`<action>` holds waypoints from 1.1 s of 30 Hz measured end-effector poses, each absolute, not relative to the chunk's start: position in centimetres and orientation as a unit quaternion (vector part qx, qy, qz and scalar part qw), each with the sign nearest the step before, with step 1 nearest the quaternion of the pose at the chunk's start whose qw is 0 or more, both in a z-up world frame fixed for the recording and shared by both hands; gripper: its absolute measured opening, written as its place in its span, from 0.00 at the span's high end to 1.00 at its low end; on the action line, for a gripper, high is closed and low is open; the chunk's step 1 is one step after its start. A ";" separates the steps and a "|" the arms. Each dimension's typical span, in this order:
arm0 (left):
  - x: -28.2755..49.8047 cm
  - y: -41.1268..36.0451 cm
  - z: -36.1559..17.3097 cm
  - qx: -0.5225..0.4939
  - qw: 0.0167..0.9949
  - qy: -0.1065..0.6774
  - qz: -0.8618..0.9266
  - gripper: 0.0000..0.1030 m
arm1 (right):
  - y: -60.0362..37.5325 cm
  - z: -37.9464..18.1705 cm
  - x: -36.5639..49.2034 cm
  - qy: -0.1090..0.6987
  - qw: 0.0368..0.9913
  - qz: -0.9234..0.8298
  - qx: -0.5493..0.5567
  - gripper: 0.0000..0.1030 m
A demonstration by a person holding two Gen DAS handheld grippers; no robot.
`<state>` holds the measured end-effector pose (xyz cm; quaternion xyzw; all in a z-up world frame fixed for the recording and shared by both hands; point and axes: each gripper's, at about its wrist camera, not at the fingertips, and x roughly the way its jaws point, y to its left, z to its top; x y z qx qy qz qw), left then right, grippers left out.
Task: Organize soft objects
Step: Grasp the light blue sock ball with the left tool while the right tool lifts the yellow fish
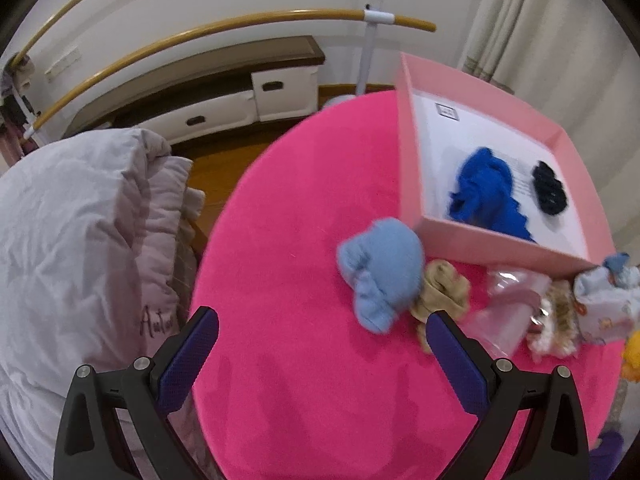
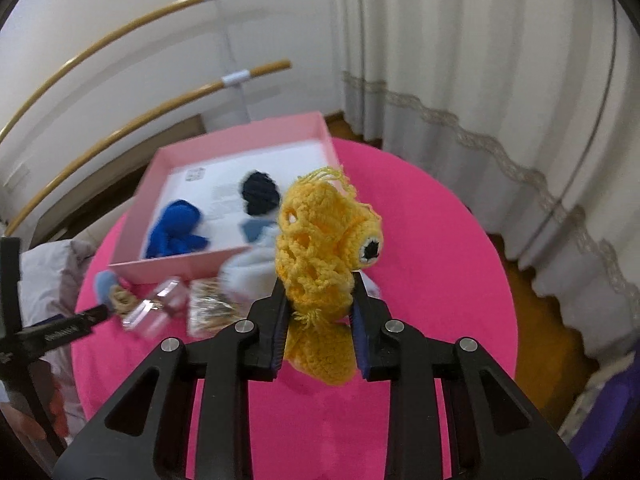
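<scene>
Left wrist view: the left tongs (image 1: 322,334) stand wide, holding nothing, above the pink counter (image 1: 288,216) – the light blue sock (image 1: 380,272) lies beside the pink box (image 1: 496,246).

Right wrist view: the right tongs (image 2: 320,300) grip the yellow crochet toy (image 2: 320,240) – lifted over the counter, near the box.

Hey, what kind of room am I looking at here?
Probably a bedroom at home: a quilted duvet beside the pink table, a low white drawer unit along the wall, and floor-length curtains.
</scene>
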<state>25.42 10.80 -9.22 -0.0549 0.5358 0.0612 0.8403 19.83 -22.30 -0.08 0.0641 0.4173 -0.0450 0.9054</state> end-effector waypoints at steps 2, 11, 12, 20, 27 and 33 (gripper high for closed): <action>25.9 11.2 -9.4 -0.051 0.844 0.530 0.066 0.00 | -22.8 -0.8 20.4 0.426 0.901 -0.056 0.064 0.75; 28.4 10.9 -11.7 -0.049 0.844 0.534 0.013 0.00 | -23.1 -2.6 21.9 0.455 0.886 -0.059 0.064 0.75; 28.7 10.7 -11.9 -0.044 0.843 0.536 0.009 0.00 | -23.1 -2.7 22.0 0.457 0.885 -0.061 0.064 0.75; 30.3 9.9 -13.3 -0.036 0.845 0.534 -0.001 0.46 | -23.1 -3.1 22.3 0.460 0.884 -0.064 0.061 0.75; 29.6 9.0 -13.5 -0.002 0.848 0.529 0.001 0.59 | -22.9 -3.2 22.4 0.464 0.882 -0.063 0.057 0.75; 28.3 8.0 -12.6 0.009 0.852 0.523 0.007 0.59 | -23.1 -3.1 22.2 0.463 0.882 -0.060 0.060 0.75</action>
